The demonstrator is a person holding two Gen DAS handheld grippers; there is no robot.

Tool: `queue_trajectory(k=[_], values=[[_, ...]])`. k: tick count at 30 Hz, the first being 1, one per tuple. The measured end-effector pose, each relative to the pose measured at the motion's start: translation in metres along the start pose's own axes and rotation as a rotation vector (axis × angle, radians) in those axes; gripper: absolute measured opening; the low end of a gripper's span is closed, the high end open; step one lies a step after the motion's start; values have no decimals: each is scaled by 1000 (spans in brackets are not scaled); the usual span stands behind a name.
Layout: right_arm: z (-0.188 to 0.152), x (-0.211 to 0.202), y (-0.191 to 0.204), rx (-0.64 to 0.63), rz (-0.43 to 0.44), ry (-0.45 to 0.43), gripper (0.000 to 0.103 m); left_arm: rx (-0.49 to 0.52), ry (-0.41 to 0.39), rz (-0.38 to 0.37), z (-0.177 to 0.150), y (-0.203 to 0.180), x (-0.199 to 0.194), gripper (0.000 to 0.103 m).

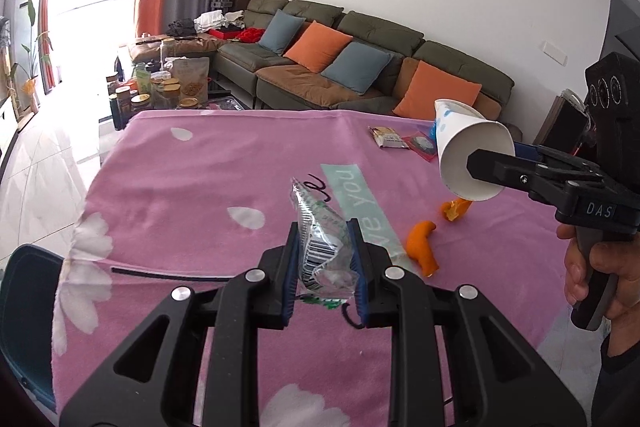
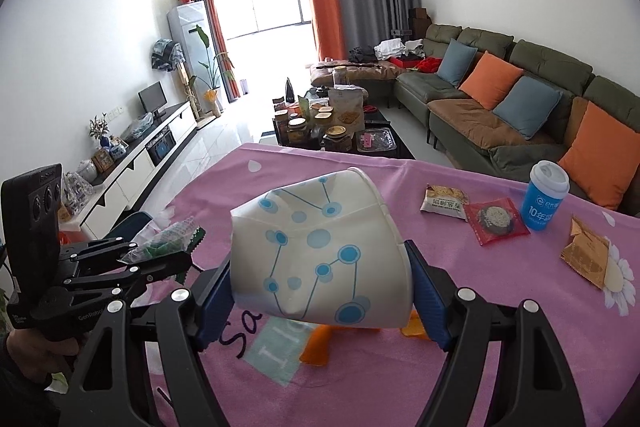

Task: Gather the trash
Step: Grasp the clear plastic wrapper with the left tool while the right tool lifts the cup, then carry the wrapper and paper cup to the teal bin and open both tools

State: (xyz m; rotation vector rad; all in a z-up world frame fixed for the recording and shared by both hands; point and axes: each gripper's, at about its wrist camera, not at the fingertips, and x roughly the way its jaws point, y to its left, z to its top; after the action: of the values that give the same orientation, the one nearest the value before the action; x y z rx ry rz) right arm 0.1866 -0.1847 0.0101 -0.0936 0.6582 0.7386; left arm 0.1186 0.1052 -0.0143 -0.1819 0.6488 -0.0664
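Note:
My left gripper [image 1: 325, 259] is shut on a clear crumpled plastic wrapper [image 1: 322, 247] with a barcode, held above the pink tablecloth [image 1: 200, 187]. It also shows in the right wrist view [image 2: 168, 247] at the left. My right gripper [image 2: 320, 291] is shut on a squashed white paper cup [image 2: 320, 259] with blue dots, held above the table. In the left wrist view the cup [image 1: 468, 151] hangs at the right, mouth toward me. Two orange peel pieces [image 1: 422, 247] lie on the cloth below it.
On the table's far right lie a snack packet [image 2: 442, 201], a red packet [image 2: 496, 221], a blue lidded cup [image 2: 544, 201] and a brown wrapper [image 2: 586, 255]. A dark chair [image 1: 24, 315] stands at the left edge. A sofa [image 1: 360, 67] and a cluttered coffee table [image 2: 332, 131] stand beyond.

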Motion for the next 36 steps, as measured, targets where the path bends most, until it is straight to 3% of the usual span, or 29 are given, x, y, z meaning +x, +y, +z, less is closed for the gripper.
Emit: queue_trajectory(k=[17, 25, 36], values=[[15, 21, 125, -163, 87, 2, 75, -135, -121, 251, -20, 106, -119, 23], [24, 45, 167, -218, 147, 31, 75, -182, -125, 336, -36, 150, -157, 24], [29, 83, 225, -308, 196, 94, 75, -276, -97, 434, -70, 205, -179, 24]])
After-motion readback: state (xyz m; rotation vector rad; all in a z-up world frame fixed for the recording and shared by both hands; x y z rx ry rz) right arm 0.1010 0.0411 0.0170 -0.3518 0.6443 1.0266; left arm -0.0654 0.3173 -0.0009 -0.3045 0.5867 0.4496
